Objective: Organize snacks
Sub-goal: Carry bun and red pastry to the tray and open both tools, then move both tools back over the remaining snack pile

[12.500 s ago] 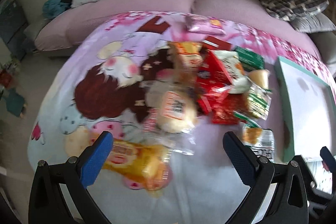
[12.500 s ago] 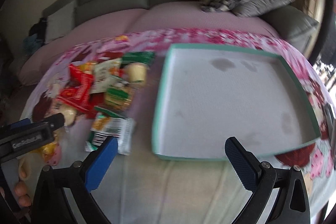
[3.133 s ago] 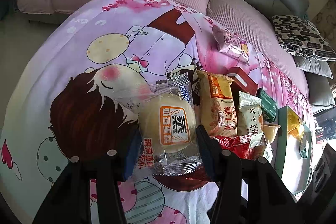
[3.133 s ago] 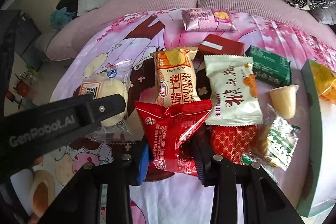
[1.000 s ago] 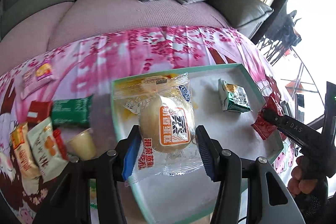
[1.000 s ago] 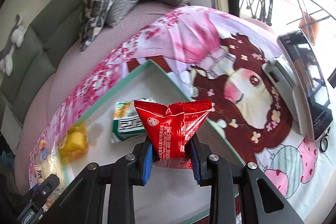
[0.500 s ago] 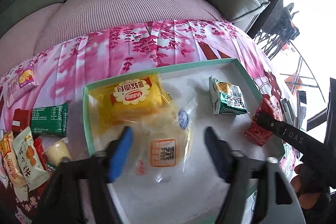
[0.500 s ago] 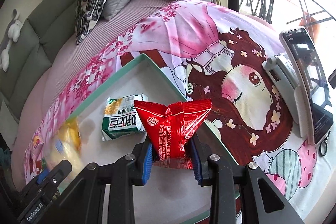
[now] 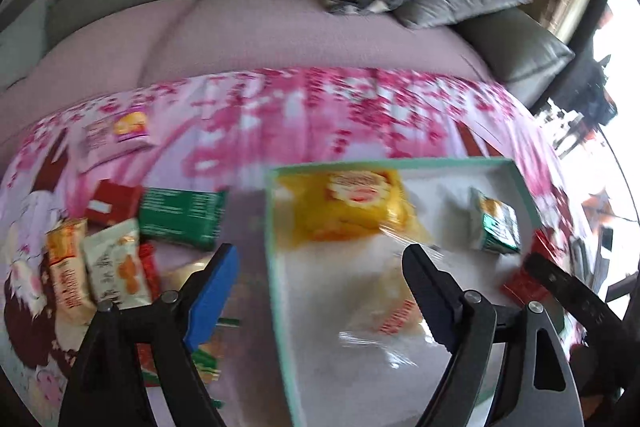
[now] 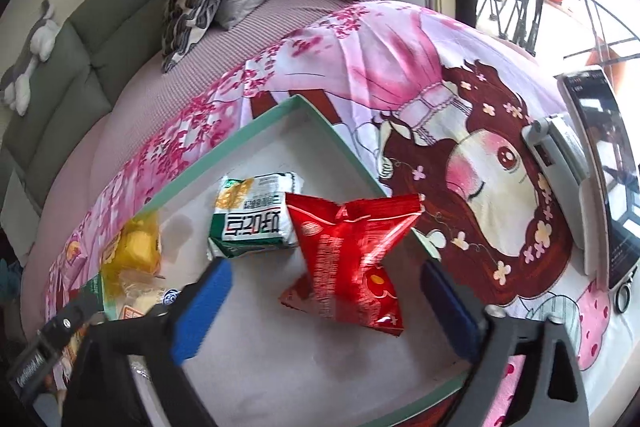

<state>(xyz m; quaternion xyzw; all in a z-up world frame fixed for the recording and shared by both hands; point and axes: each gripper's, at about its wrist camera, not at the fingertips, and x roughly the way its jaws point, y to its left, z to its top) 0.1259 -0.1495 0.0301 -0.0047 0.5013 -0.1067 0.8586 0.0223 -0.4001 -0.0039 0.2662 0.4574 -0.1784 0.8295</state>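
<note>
A: Both claws are letting go. The right claw (image 10: 326, 303) has its jaws opening, spread wide, and grips nothing; the red bag (image 10: 352, 259) sits between and just ahead of its fingers, in the tray (image 10: 256, 125), one corner over the far rim.

B: And the left claw (image 9: 320, 287)?

A: Jaws opening too, nothing clamped. The bun (image 9: 394, 307) in clear wrap lies in the tray, touching or just beside the right finger as the wrist camera shows it. The picture is blurred, so I can't tell which.

B: What might go wrong?

A: If the wrap clings to that finger, pulling back could drag the bun out. The red bag could tip over the rim onto the cloth (image 10: 400, 67) if the claw brushes it.

B: The rest?

A: The yellow pack (image 9: 352, 203) and green-white pack (image 10: 256, 215) lie ahead in the tray. Several snacks lie left of the left claw, outside it, including the green pack (image 9: 180, 217).
</note>
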